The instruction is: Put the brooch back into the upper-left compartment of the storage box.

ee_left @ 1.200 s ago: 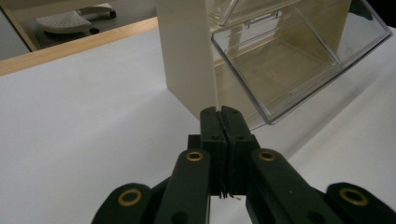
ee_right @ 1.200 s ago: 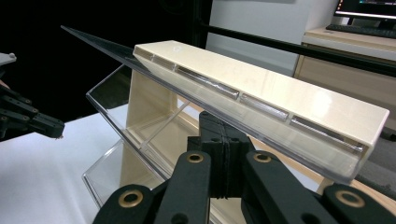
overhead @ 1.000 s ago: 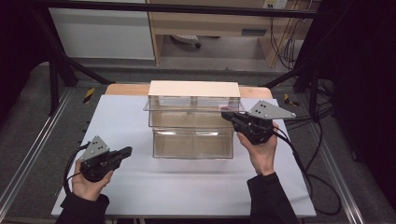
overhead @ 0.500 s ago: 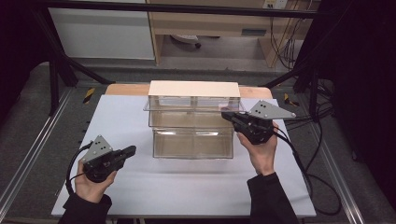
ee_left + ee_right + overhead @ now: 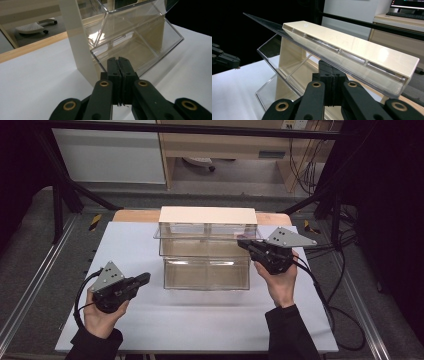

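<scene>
A two-tier organiser [image 5: 206, 251] of clear tilt-out bins in a cream frame stands at the middle of the white table [image 5: 200, 320]. My left gripper [image 5: 143, 279] is shut with nothing in it. It is held low over the table, a short way left of the lower bin's front corner [image 5: 140, 50]. My right gripper [image 5: 242, 243] is also shut and empty. Its tips are at the right front corner of the upper bin, just under the clear lip [image 5: 317, 47]. I cannot tell whether they touch it. The cream top [image 5: 362, 50] runs above the right gripper's jaws.
The table's wooden back edge [image 5: 135, 215] shows behind the organiser. Metal rails [image 5: 30, 290] run along both sides. Cables [image 5: 330, 295] trail off the right side. A pale cabinet [image 5: 110, 155] and a wooden desk [image 5: 235, 145] stand beyond the table.
My left hand has shifted a little to the right and upward, closer to the organiser. The right hand and the organiser have stayed put.
</scene>
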A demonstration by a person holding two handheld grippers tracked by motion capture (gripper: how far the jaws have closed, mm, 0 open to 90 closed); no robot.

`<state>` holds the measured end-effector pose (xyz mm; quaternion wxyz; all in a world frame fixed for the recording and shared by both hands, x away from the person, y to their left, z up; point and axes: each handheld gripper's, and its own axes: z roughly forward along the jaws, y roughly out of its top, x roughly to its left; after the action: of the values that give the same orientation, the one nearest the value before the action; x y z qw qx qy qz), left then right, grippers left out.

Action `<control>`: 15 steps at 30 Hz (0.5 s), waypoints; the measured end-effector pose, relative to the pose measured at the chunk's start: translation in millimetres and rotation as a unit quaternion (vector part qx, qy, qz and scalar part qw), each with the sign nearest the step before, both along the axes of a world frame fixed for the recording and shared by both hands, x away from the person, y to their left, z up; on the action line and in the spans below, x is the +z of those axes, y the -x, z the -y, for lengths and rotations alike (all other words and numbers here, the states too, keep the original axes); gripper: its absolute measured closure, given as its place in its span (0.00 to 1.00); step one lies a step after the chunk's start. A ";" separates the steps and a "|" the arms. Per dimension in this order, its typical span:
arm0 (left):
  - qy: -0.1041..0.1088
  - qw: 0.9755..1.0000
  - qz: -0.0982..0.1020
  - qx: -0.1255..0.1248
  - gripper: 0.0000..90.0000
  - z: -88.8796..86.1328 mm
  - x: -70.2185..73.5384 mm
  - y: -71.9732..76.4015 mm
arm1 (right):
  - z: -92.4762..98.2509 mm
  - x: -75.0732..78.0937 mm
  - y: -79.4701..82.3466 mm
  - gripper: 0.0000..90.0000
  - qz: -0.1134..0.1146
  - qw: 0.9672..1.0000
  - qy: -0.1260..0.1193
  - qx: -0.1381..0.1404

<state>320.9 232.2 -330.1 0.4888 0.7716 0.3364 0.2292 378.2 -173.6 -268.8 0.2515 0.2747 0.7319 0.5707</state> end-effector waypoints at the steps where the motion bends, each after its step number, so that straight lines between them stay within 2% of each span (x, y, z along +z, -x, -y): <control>1: 0.001 1.000 0.001 -0.001 0.98 0.5 0.9 0.0 | -0.1 0.0 0.0 1.00 0.000 1.000 -0.001 0.000; 15: 0.013 1.000 0.018 0.001 0.98 2.9 16.3 -1.3 | -0.5 0.7 0.0 1.00 0.000 1.000 -0.001 0.000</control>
<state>322.3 229.2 -313.8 0.5049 0.7605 0.3309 0.2391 378.2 -173.1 -268.1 0.2512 0.2752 0.7311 0.5715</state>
